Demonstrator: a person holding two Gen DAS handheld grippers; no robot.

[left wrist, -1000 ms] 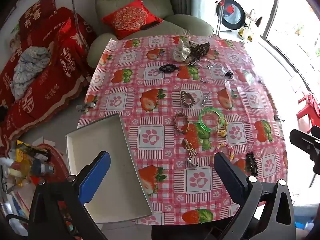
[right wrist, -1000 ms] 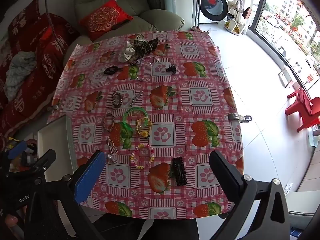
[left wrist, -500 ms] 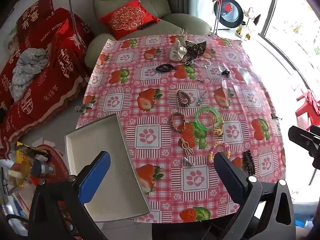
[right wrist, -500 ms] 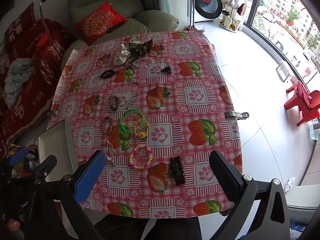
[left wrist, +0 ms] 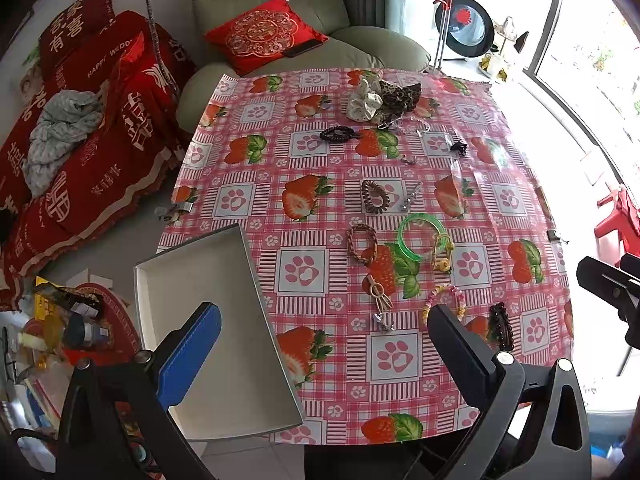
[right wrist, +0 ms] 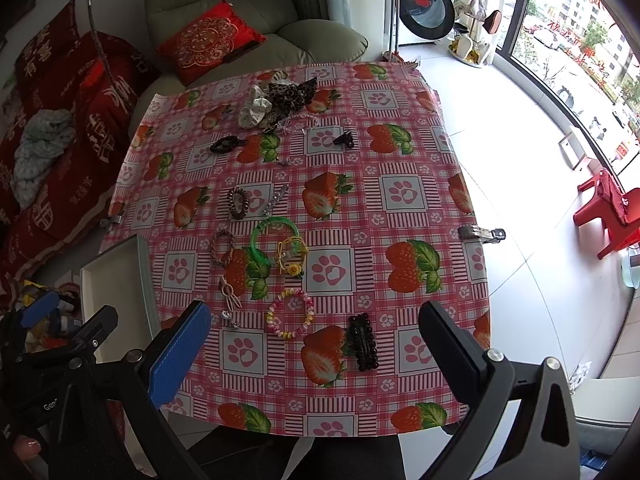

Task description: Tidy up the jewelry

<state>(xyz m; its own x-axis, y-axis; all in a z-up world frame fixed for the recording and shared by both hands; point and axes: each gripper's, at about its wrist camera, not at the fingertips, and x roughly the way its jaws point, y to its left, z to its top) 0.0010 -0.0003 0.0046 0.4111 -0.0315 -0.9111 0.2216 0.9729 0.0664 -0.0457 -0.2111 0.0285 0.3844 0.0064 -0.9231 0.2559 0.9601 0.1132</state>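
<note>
Jewelry and hair pieces lie scattered on a strawberry-print tablecloth [left wrist: 304, 272]: a green bangle [left wrist: 420, 236], a pastel bead bracelet [right wrist: 290, 314], a black beaded clip [right wrist: 364, 342], a braided bracelet [left wrist: 362, 244], a brown coil tie [left wrist: 375, 197], and scrunchies [left wrist: 384, 98] at the far end. An empty white tray [left wrist: 208, 320] sits at the table's near left edge. My left gripper [left wrist: 324, 344] is open and empty, high above the tray and near edge. My right gripper [right wrist: 314, 340] is open and empty, above the bead bracelet and black clip.
A green armchair with a red cushion [left wrist: 264, 36] stands behind the table. A red-covered sofa [left wrist: 80, 128] is at the left. Clutter [left wrist: 60, 328] lies on the floor beside the tray. A red stool [right wrist: 608, 212] stands at the right by the window.
Both grippers have pulled back and risen a little, so the table looks smaller and farther in both views. Both stay open. Nothing on the table has moved.
</note>
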